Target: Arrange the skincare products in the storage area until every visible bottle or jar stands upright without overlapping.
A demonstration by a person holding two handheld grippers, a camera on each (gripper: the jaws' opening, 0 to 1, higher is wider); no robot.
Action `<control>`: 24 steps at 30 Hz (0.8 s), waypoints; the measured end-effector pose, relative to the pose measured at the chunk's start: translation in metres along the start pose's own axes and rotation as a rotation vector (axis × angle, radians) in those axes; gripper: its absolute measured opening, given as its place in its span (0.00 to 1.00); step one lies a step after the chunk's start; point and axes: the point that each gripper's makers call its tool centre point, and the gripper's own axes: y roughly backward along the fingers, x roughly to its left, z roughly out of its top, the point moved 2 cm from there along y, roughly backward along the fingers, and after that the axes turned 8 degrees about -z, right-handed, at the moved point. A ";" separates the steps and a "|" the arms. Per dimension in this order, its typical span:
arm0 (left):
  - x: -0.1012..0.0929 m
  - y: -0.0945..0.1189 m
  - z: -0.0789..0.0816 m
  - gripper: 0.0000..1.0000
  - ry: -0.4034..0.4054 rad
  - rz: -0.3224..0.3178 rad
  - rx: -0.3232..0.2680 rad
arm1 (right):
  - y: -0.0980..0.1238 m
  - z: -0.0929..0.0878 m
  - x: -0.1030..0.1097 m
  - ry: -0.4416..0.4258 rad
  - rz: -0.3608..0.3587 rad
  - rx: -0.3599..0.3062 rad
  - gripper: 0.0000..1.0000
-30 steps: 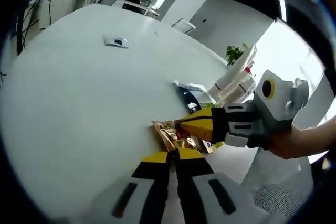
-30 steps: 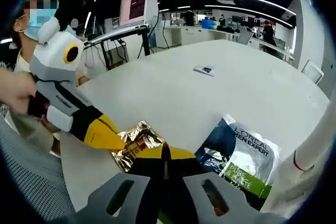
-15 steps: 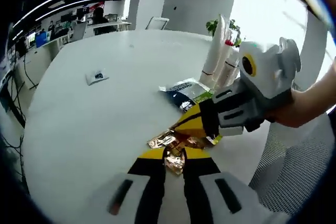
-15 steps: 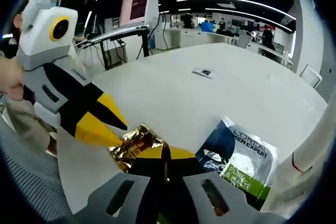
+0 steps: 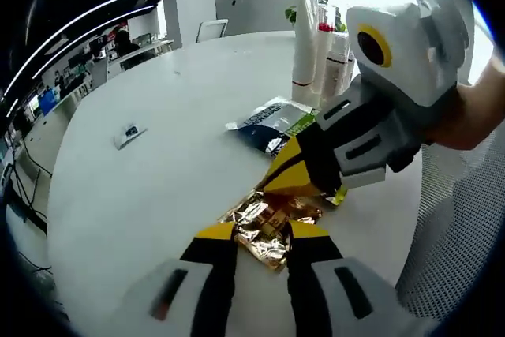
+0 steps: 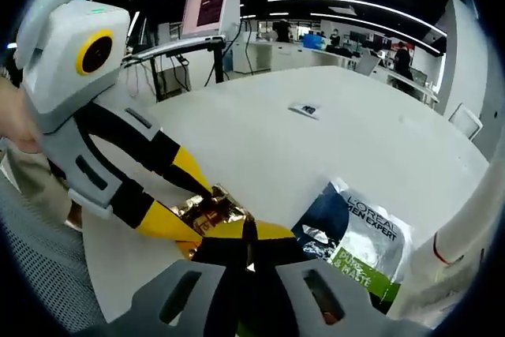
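A crumpled gold foil sachet (image 5: 264,222) lies on the white table (image 5: 150,187). My left gripper (image 5: 264,234) is open, one yellow-tipped jaw on each side of it. From the right comes my right gripper (image 5: 278,183), shut on the sachet's far edge. In the right gripper view my right gripper (image 6: 248,230) is shut at the bottom, with the gold sachet (image 6: 207,209) just left of it between the spread jaws of the left gripper (image 6: 202,211). A dark blue and green L'Oreal Men Expert sachet (image 5: 272,120) (image 6: 359,230) lies flat beyond. White tubes (image 5: 306,37) stand upright behind it.
A small card (image 5: 128,133) (image 6: 306,108) lies farther out on the round table. A white tube (image 6: 465,222) rises at the right of the right gripper view. A mesh chair (image 5: 454,250) is beside the table edge. Desks and monitors (image 6: 207,1) stand in the background.
My left gripper's jaws have spread apart from shut to open around the gold sachet. The left view has swung, bringing the tubes toward the top. The right gripper stays shut.
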 end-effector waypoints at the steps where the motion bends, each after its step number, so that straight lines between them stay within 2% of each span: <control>1: -0.002 0.002 0.000 0.24 -0.004 -0.002 0.002 | -0.001 0.000 -0.001 -0.010 0.001 0.006 0.03; 3: -0.002 0.001 0.001 0.22 -0.011 -0.010 0.000 | 0.000 0.002 -0.002 -0.011 -0.011 -0.009 0.07; 6: -0.001 0.001 0.001 0.23 -0.016 -0.009 -0.002 | 0.007 0.008 0.000 0.048 -0.013 -0.049 0.16; 9: -0.002 0.000 0.000 0.23 -0.017 -0.009 -0.004 | 0.015 0.017 -0.003 0.093 -0.022 -0.079 0.19; 11: -0.003 0.000 0.000 0.22 -0.019 -0.009 -0.005 | 0.013 0.013 -0.008 0.104 -0.022 -0.072 0.21; 13: -0.004 0.001 0.001 0.22 -0.017 -0.005 -0.008 | 0.018 0.013 -0.012 0.137 -0.027 -0.068 0.21; 17: -0.003 0.002 0.001 0.23 -0.012 -0.003 -0.005 | 0.029 0.013 -0.015 0.151 -0.031 -0.069 0.23; 24: -0.006 0.005 0.005 0.28 -0.002 0.008 0.006 | 0.036 0.010 -0.018 0.129 -0.031 -0.064 0.26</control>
